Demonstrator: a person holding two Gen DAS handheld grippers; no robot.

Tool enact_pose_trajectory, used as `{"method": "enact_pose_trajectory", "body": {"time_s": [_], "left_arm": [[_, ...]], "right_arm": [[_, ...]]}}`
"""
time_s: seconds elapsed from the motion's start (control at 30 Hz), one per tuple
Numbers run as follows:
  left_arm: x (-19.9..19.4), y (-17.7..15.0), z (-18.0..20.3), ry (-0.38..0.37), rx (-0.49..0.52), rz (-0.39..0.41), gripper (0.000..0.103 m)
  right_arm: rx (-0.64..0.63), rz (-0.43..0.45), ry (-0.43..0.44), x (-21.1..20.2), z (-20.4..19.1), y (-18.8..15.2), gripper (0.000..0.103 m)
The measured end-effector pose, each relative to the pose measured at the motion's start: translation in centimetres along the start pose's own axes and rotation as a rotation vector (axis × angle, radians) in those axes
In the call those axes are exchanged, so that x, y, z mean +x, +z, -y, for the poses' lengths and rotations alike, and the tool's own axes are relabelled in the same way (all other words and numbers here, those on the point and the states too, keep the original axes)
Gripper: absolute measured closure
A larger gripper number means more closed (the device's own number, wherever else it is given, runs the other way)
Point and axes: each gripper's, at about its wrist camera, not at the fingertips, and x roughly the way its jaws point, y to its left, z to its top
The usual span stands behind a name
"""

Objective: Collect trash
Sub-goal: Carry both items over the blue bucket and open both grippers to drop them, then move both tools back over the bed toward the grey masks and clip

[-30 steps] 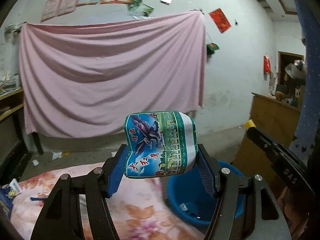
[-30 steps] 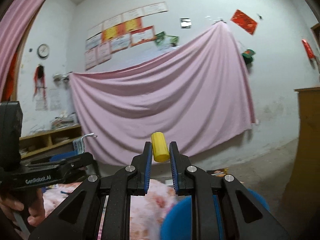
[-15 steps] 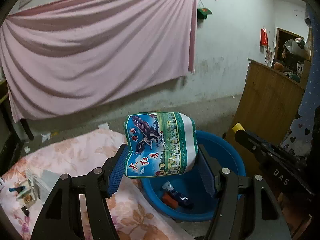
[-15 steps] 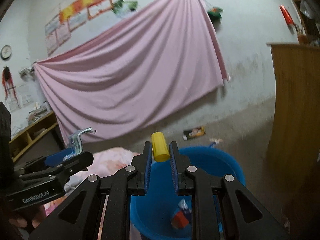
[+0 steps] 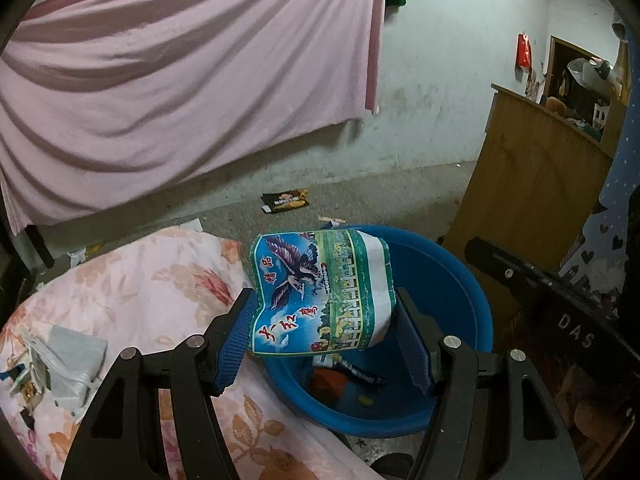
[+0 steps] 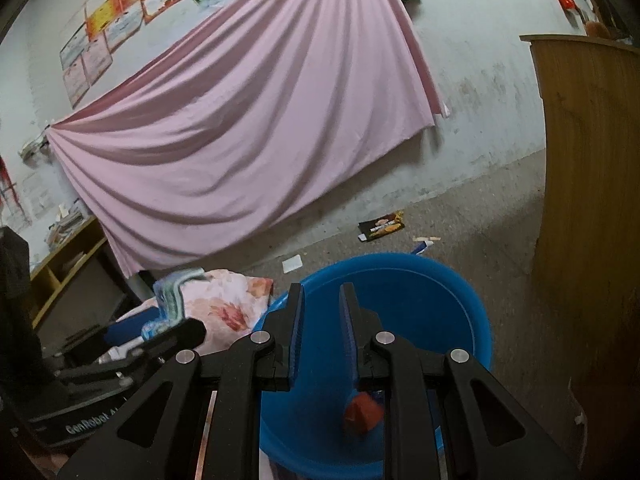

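My left gripper (image 5: 324, 320) is shut on a blue and green printed packet (image 5: 320, 292), held above the near rim of a blue basin (image 5: 472, 292). The basin holds a red wrapper (image 5: 330, 384), a dark wrapper and a small yellow bit (image 5: 365, 400). In the right wrist view my right gripper (image 6: 320, 304) hangs over the same basin (image 6: 420, 280), its jaws a narrow gap apart with nothing between them. A red piece (image 6: 362, 412) shows below its fingers. The packet (image 6: 176, 292) and the left gripper appear at the left of that view.
A floral cloth (image 5: 140, 292) covers the surface left of the basin, with small papers and bits (image 5: 68, 356) on it. A wooden cabinet (image 5: 532, 200) stands close on the right. A dark wrapper (image 5: 286, 201) and scraps lie on the floor beyond. A pink sheet hangs on the wall.
Both grippers have tipped down and come over the blue basin. The yellow piece that sat between my right fingers is gone from them. The packet stays in my left gripper.
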Motion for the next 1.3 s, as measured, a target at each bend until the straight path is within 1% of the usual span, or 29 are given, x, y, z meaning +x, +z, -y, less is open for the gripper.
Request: {"method": "enact_pose_trajectory", "body": {"time_s": [0.17,0.23,0.4,0.5,0.57,0.67,0.77,0.83,0.97,1.0,1.03,1.07,1.1,1.17,1.2,1.23,1.3], "left_arm": [[0.6,-0.1,-0.2,-0.013,-0.007,-0.017,0.04],[0.8,-0.1,-0.3,-0.015,-0.013,-0.02,0.035],[0.8,-0.1,-0.5,-0.014,-0.032,-0.013,0.034],[0.3,-0.2,-1.1,-0.006,-0.058,0.009,0.034],[-0.2,-0.2,-1.6,-0.001,-0.082,0.026,0.034],[-1.3,-0.1,-2.6,0.014,-0.127,0.053,0.033],[-3.1,0.3,-3.9,0.04,-0.172,0.1,0.031],[-4.6,0.4,-5.0,0.061,-0.207,0.142,0.021],[-7.6,0.7,-7.0,0.087,-0.256,0.229,0.021],[-8.4,0.8,-7.5,0.102,-0.261,0.248,0.019],[-9.1,0.9,-7.9,0.117,-0.263,0.264,0.01],[-9.8,0.8,-8.4,0.134,-0.264,0.282,0.004],[-10.7,0.6,-8.8,0.155,-0.269,0.318,0.002],[-12.0,0.3,-9.5,0.187,-0.268,0.366,0.002],[-12.6,0.2,-9.9,0.204,-0.26,0.379,0.002],[-13.2,0.0,-10.3,0.226,-0.253,0.392,0.002],[-14.1,-0.5,-11.0,0.261,-0.243,0.418,0.002]], "right_arm": [[0.01,0.002,-0.006,-0.1,0.2,0.2,0.086],[0.014,0.001,-0.011,-0.1,0.0,0.3,0.085],[0.029,0.001,-0.015,-0.1,0.4,0.4,0.084],[0.034,0.003,-0.016,-0.2,0.4,0.3,0.08],[0.032,0.006,-0.017,-0.2,0.3,0.3,0.079],[0.019,0.013,-0.018,-0.1,0.3,0.3,0.079],[0.01,0.025,-0.014,-0.2,-0.1,0.4,0.076],[0.001,0.043,-0.001,-0.4,-0.6,0.6,0.071],[-0.039,0.088,0.029,-0.9,-2.0,0.7,0.063],[-0.049,0.101,0.036,-1.0,-2.5,0.7,0.06],[-0.061,0.115,0.047,-1.2,-2.9,0.8,0.057],[-0.075,0.131,0.063,-1.3,-3.5,0.8,0.056],[-0.087,0.144,0.075,-1.5,-3.9,0.8,0.054],[-0.114,0.184,0.103,-1.8,-5.2,0.9,0.041],[-0.122,0.198,0.112,-2.0,-5.7,1.0,0.025],[-0.134,0.229,0.135,-2.3,-6.4,1.0,0.018],[-0.152,0.271,0.17,-2.6,-7.5,1.0,0.015]]}}
